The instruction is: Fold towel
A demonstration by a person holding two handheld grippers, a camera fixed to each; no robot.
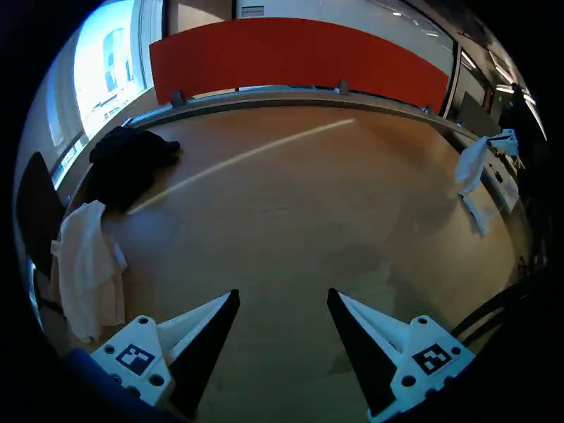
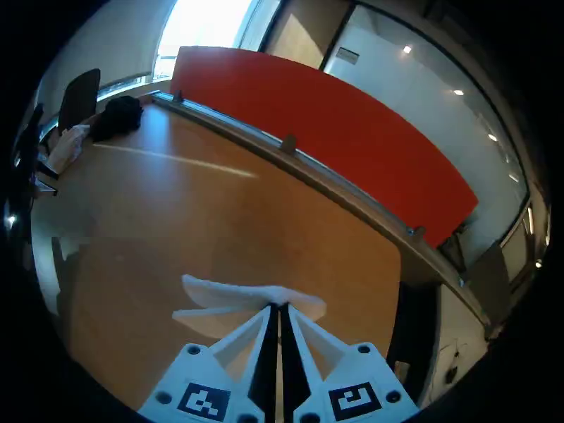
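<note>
One towel [image 2: 236, 295] in right hand-held gripper [image 2: 278, 307]

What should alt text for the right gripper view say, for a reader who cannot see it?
The right gripper, its black-and-white fingers almost closed, pinches a white cloth towel over a broad orange-brown wooden table. A long red partition panel runs along the table's far edge, and a black bundle of fabric lies at the far left end.
</note>
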